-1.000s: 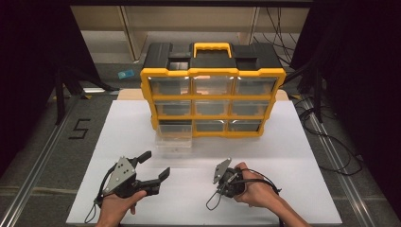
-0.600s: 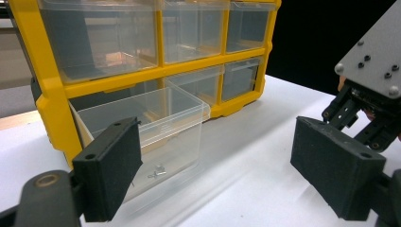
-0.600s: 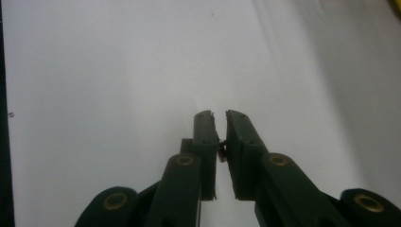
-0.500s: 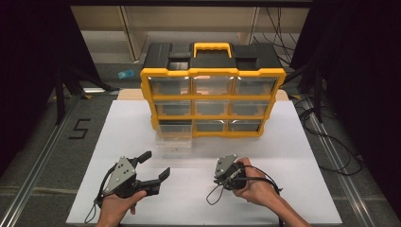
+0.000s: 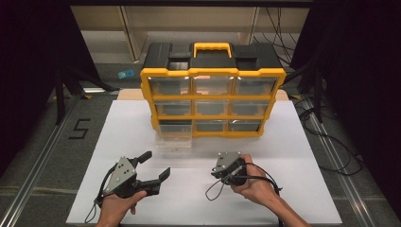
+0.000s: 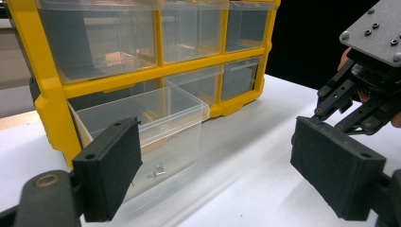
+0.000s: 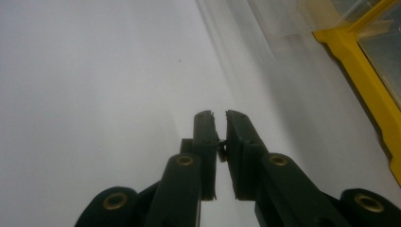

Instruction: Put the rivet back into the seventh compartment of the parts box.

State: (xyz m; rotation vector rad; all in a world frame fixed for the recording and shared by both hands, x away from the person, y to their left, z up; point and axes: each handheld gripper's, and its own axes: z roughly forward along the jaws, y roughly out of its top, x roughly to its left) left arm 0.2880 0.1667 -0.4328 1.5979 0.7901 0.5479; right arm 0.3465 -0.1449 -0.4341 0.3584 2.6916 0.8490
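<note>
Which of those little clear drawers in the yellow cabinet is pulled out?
The bottom-left drawer of the yellow cabinet. It juts forward onto the white table, while the other eight sit flush. A small metal piece lies inside it.

Pulled-out drawer (image 5: 174,141) juts forward; table (image 5: 302,161) rightward open.

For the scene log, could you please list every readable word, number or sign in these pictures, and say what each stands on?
"5": dark mark on the floor left of the table.
Nothing reads on the organizer, its drawers, or either gripper.
</note>
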